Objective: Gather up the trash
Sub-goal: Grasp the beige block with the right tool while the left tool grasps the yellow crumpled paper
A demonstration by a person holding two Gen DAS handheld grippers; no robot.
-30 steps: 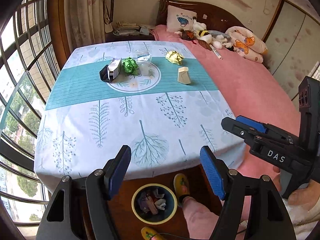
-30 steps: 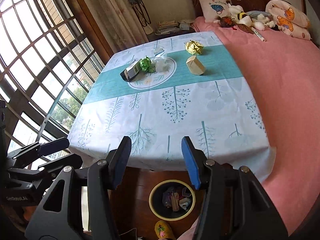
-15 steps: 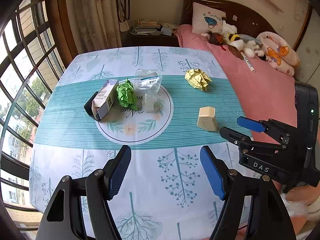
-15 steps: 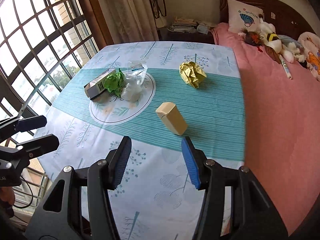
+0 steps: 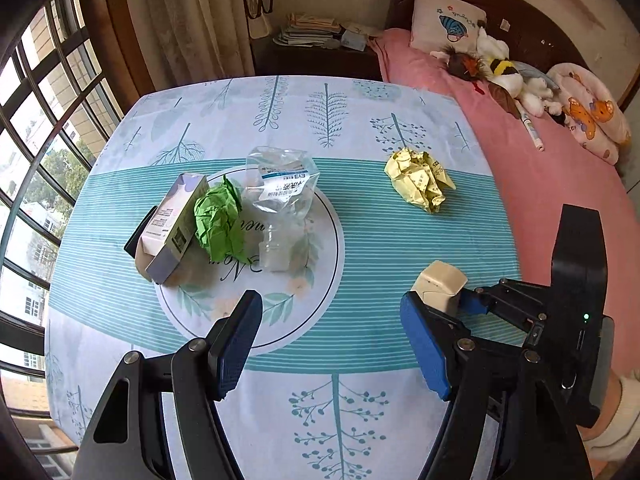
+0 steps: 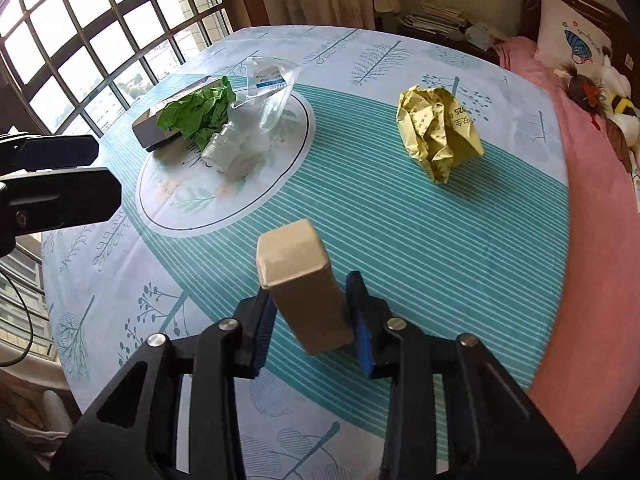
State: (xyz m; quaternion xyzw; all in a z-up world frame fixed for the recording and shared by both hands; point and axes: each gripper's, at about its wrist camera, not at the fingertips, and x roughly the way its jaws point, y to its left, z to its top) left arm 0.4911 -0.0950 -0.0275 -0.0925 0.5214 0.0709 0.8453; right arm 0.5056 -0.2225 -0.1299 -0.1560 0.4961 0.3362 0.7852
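A small beige carton [image 6: 300,280] lies on the teal stripe of the table; my right gripper [image 6: 310,320] has its blue pads on both its sides. The carton [image 5: 440,284] also shows in the left wrist view, with the right gripper [image 5: 452,304] around it. My left gripper [image 5: 332,352] is open and empty above the round print. Beyond it lie a white and purple box [image 5: 172,228], a crumpled green paper [image 5: 220,220], a clear plastic pouch [image 5: 280,196] and a crumpled yellow paper [image 5: 420,180].
The table [image 5: 328,420] has a leaf-print cloth. A pink bed [image 5: 560,168] with soft toys lies along its right side. Barred windows [image 6: 80,40] are on the left. A dark nightstand with papers [image 5: 312,36] stands behind the table.
Both grippers moved forward over the table. The right gripper went from open and empty to closing on the beige carton. The floor bin left the view.
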